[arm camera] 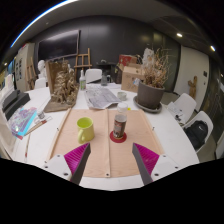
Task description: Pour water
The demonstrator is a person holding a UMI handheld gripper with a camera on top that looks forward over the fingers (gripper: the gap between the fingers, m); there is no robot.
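A yellow-green cup [86, 128] stands on the tan mat [100, 150] that covers the middle of the white table [180, 140]. To its right, a dark bottle-like vessel [120, 123] rests upright on a red coaster [118, 137]. My gripper [112, 160] hovers over the near part of the mat, well short of both. Its fingers, with magenta pads [146, 156], stand wide apart and hold nothing. The vessel lies straight ahead of the gap between them, and the cup is ahead and to the left.
A potted dry plant [152, 82] stands at the back right. Papers [101, 97] lie behind the vessel, with a wooden model [62, 88] at the back left and a book [25, 122] at the left. Chairs [200, 128] ring the table.
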